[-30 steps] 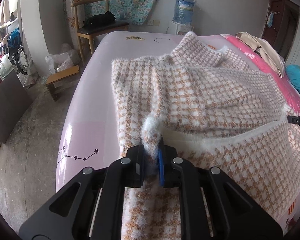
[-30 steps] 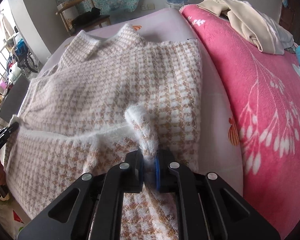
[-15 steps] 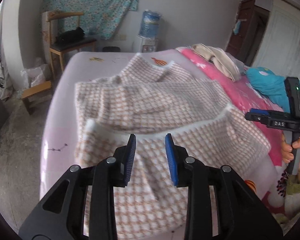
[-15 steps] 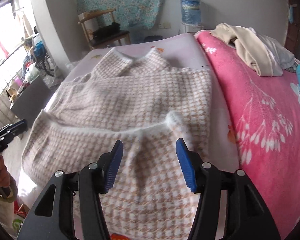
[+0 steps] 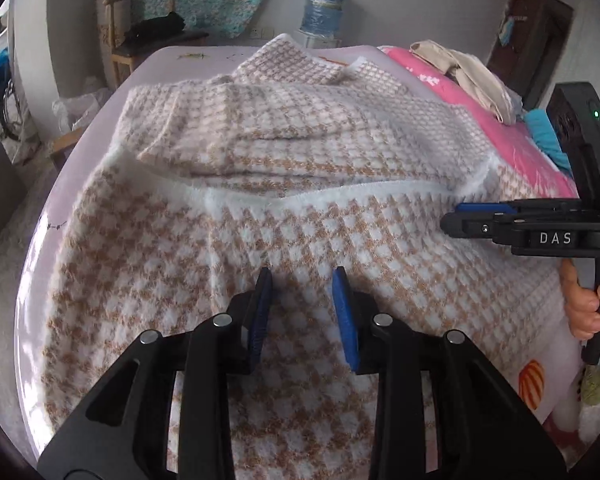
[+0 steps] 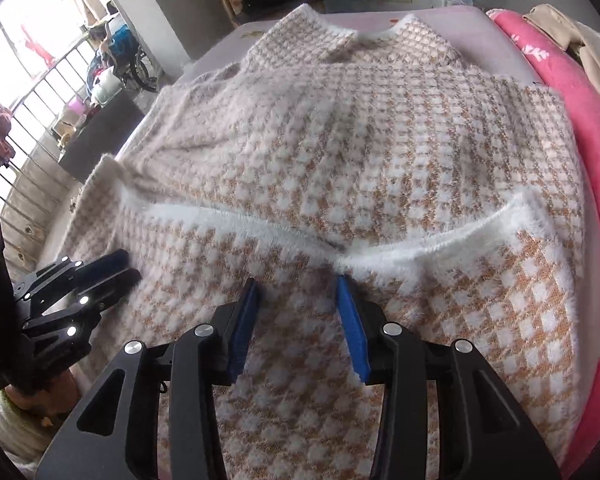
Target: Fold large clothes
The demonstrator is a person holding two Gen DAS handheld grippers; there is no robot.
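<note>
One fuzzy tan-and-white checked knit sweater (image 5: pixel 284 208) lies spread on the pale lilac bed sheet (image 5: pixel 100 120), its near part folded up over the body so the white fluffy hem (image 6: pixel 440 248) runs across the middle; collar toward the far edge of the bed, bulk reaching the near edge. Two black hand-held grippers with blue pads. Left gripper (image 5: pixel 302 280): jaws apart, nothing clamped, pads clear of the cloth, hovering over the folded-up part short of the hem; its jaws have just been opening. Right gripper (image 6: pixel 296 284): jaws apart, no cloth pinched, tips just short of the white hem; it has just been closing again after a wider spread. In the left view the right gripper shows edge-on at the sweater's right side, a hand (image 5: pixel 584 304) on its grip. One pink flowered blanket (image 6: pixel 580 128) along the bed's right side, one beige garment (image 5: pixel 468 76) heaped on it. One wooden chair (image 5: pixel 140 32) and one blue water bottle (image 5: pixel 324 4) beyond the far edge.
</note>
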